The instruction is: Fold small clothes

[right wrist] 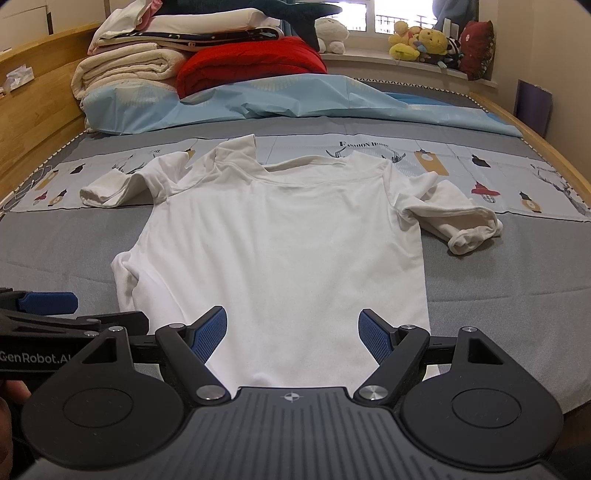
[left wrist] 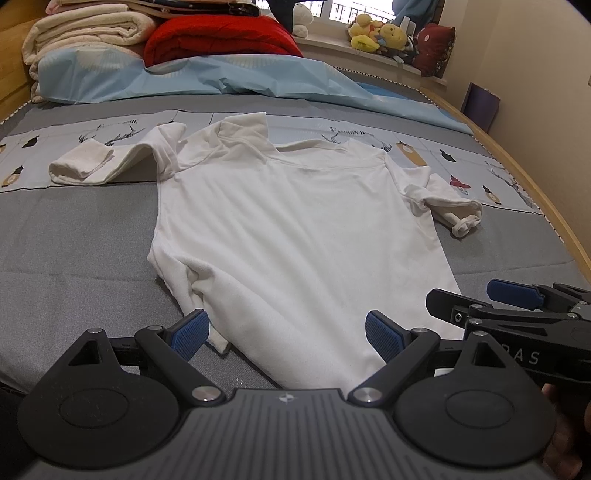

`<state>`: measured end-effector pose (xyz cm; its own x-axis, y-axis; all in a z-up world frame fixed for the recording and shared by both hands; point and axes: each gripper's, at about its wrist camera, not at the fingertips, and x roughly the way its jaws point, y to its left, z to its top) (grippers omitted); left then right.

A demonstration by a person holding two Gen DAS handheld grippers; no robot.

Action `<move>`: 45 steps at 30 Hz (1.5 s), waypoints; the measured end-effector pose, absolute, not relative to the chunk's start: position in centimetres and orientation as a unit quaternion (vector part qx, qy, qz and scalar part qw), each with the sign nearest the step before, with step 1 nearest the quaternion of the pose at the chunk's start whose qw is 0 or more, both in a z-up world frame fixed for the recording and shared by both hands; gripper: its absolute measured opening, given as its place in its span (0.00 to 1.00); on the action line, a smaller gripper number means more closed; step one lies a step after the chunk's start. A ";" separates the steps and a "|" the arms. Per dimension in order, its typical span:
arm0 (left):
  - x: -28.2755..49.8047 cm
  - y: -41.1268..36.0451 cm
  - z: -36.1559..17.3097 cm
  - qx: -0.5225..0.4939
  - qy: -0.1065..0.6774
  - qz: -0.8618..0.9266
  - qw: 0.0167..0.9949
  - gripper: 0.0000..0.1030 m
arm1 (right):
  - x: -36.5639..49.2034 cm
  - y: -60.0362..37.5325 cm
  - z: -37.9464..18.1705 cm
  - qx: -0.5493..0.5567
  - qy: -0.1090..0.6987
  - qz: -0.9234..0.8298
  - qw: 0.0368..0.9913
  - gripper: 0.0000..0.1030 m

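A small white shirt (left wrist: 295, 229) lies spread flat on the grey bed cover (left wrist: 74, 240), collar at the far side and hem toward me. Its left sleeve (left wrist: 107, 162) stretches out to the left; the right sleeve (left wrist: 450, 206) is bunched and rolled at the cuff. My left gripper (left wrist: 288, 334) hovers open over the hem's left part, nothing between its blue pads (left wrist: 192, 334). My right gripper (right wrist: 293, 332) stands open over the hem of the shirt (right wrist: 280, 236), also empty. Each gripper shows at the edge of the other's view: the right gripper (left wrist: 465, 295), the left gripper (right wrist: 110, 309).
At the head of the bed lie a light blue sheet (left wrist: 221, 74), a red quilt (left wrist: 221, 37) and folded cream blankets (left wrist: 88, 33). Plush toys (left wrist: 380, 37) sit on the windowsill. A wooden bed frame (left wrist: 554, 206) runs along the right edge.
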<state>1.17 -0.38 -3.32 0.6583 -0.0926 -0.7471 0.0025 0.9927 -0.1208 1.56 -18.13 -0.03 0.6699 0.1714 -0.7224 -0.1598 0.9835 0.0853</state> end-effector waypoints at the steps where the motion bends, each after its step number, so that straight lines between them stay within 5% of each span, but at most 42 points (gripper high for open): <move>1: 1.3 -0.1 -3.1 -0.055 0.409 -0.023 0.911 0.91 | 1.6 -18.2 0.0 0.008 0.394 0.088 0.915 0.77; 4: 2.2 2.7 -2.0 -0.080 0.399 -0.014 0.913 0.90 | 2.0 -19.7 0.6 0.023 0.382 0.069 0.921 0.77; 6: 3.4 5.5 -1.5 -0.094 0.402 -0.005 0.911 0.79 | 2.4 -21.3 1.0 0.042 0.378 0.055 0.923 0.74; 8: 4.9 8.2 -1.4 -0.109 0.418 -0.004 0.902 0.55 | 2.6 -22.9 1.1 0.062 0.378 0.044 0.923 0.49; 10: 6.5 11.0 -2.3 -0.122 0.444 -0.009 0.888 0.35 | 2.8 -24.0 0.9 0.078 0.383 0.034 0.920 0.35; 16: 9.2 14.5 -8.2 -0.143 0.554 -0.019 0.820 0.34 | 3.0 -24.3 0.0 0.079 0.409 0.035 0.908 0.33; 24: 11.5 13.4 -10.2 -0.189 0.563 -0.042 0.803 0.34 | 4.1 -22.4 -2.6 0.044 0.477 0.040 0.877 0.37; 25: 11.8 12.9 -10.4 -0.182 0.568 -0.042 0.802 0.32 | 4.3 -22.2 -3.3 0.035 0.492 0.032 0.869 0.37; 28: 12.2 11.4 -11.2 -0.144 0.579 -0.044 0.801 0.04 | 4.9 -22.1 -5.6 0.027 0.540 0.013 0.841 0.37; 37: 6.3 16.1 -3.7 -0.114 0.507 -0.044 0.853 0.03 | 5.3 -22.4 -8.8 0.020 0.587 -0.037 0.808 0.37; 45: 5.6 17.8 -5.7 -0.104 0.568 -0.018 0.816 0.04 | 5.7 -24.0 -7.7 0.029 0.555 -0.087 0.826 0.37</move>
